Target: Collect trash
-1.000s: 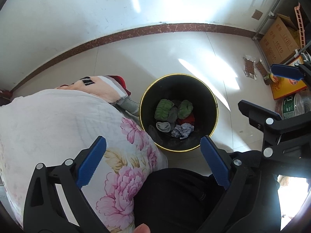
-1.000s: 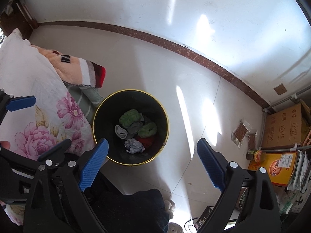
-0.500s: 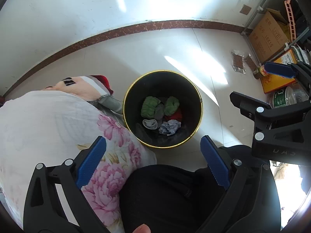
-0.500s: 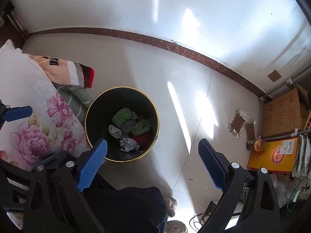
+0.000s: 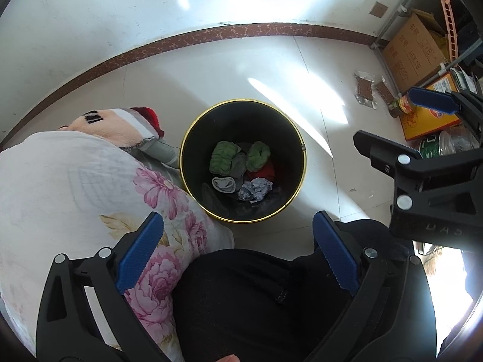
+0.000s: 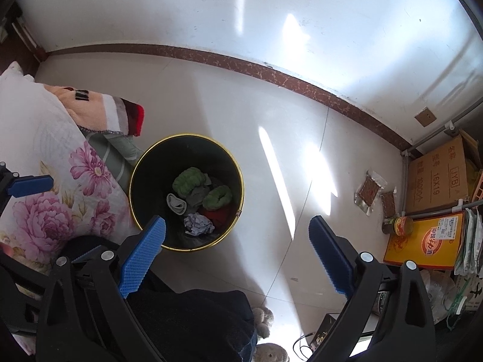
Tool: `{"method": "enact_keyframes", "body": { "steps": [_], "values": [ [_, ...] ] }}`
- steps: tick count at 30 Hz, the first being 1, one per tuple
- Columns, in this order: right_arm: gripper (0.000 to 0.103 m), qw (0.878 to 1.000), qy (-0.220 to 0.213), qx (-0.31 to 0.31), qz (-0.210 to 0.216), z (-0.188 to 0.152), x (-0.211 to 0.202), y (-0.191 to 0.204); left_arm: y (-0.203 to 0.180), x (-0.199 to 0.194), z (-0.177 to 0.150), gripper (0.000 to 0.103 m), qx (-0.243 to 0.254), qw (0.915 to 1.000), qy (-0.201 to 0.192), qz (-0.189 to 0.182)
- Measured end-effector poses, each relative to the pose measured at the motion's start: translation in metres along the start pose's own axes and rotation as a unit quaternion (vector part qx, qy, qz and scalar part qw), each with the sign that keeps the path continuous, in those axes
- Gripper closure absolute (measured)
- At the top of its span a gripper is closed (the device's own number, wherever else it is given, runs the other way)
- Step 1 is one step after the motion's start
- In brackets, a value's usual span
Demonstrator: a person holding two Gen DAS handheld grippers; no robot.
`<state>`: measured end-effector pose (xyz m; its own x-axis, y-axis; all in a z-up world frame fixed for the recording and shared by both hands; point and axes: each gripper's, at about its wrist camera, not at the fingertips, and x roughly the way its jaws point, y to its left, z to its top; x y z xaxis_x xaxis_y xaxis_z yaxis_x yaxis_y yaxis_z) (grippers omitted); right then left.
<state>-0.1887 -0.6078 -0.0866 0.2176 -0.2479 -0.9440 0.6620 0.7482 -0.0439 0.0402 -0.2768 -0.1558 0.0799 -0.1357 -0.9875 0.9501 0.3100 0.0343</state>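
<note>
I hold both tongs spread wide and empty, the left tongs (image 5: 238,253) and right tongs (image 6: 237,255) above the black bin (image 5: 193,150). Inside it lie the crumpled paper (image 5: 255,189) and rolled socks (image 5: 224,157); the floral quilt (image 5: 75,187) touches the bin's side.

A pale tiled floor (image 6: 211,96) fills the frame's middle. At centre stands a black, gold-rimmed bin (image 6: 234,166); at right lie two sealed packets (image 6: 369,188), a jar (image 6: 400,225) and a yellow box (image 6: 425,241).
</note>
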Motion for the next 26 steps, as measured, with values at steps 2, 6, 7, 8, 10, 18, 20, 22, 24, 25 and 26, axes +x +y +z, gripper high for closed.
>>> {"method": "enact_keyframes", "body": {
  "steps": [2,6,7,8,10,18,20,22,24,25,26],
  "values": [
    [0.011,1.0,0.0,0.001,-0.001,0.0,0.001,-0.002,-0.001,0.002,0.0,0.006,0.001,1.0,0.003,0.005],
    [0.011,1.0,0.002,-0.001,-0.003,-0.001,0.003,-0.004,-0.002,0.003,-0.001,0.006,-0.001,1.0,0.003,0.003],
    [0.011,1.0,0.002,-0.001,-0.002,-0.001,0.003,-0.005,-0.002,0.003,-0.002,0.006,0.001,1.0,0.0,0.002],
    [0.011,1.0,0.002,-0.001,-0.002,-0.001,0.004,-0.006,-0.003,0.002,-0.002,0.006,0.002,1.0,-0.002,0.003],
    [0.011,1.0,0.004,0.0,-0.001,-0.002,0.005,-0.006,-0.003,0.001,-0.003,0.006,0.002,1.0,-0.005,-0.001],
    [0.011,1.0,0.008,-0.011,0.003,-0.003,0.008,-0.002,0.0,0.0,-0.005,0.006,-0.011,0.9997,-0.002,0.023],
    [0.011,1.0,0.009,-0.016,0.001,-0.003,0.009,0.001,0.001,-0.002,-0.005,0.006,-0.015,0.9993,-0.003,0.033],
    [0.011,1.0,0.011,-0.021,-0.002,-0.004,0.009,0.002,0.002,-0.006,-0.006,0.006,-0.02,0.999,-0.005,0.039],
    [0.011,1.0,0.011,-0.021,-0.002,-0.005,0.009,0.002,0.003,-0.01,-0.006,0.006,-0.022,0.9987,-0.011,0.045],
    [0.011,1.0,0.011,-0.02,-0.002,-0.005,0.009,0.002,0.004,-0.012,-0.006,0.006,-0.023,0.9985,-0.013,0.047],
    [0.011,1.0,0.012,-0.02,-0.002,-0.006,0.009,0.002,0.004,-0.013,-0.006,0.006,-0.024,0.9984,-0.015,0.049]
  ]
}}
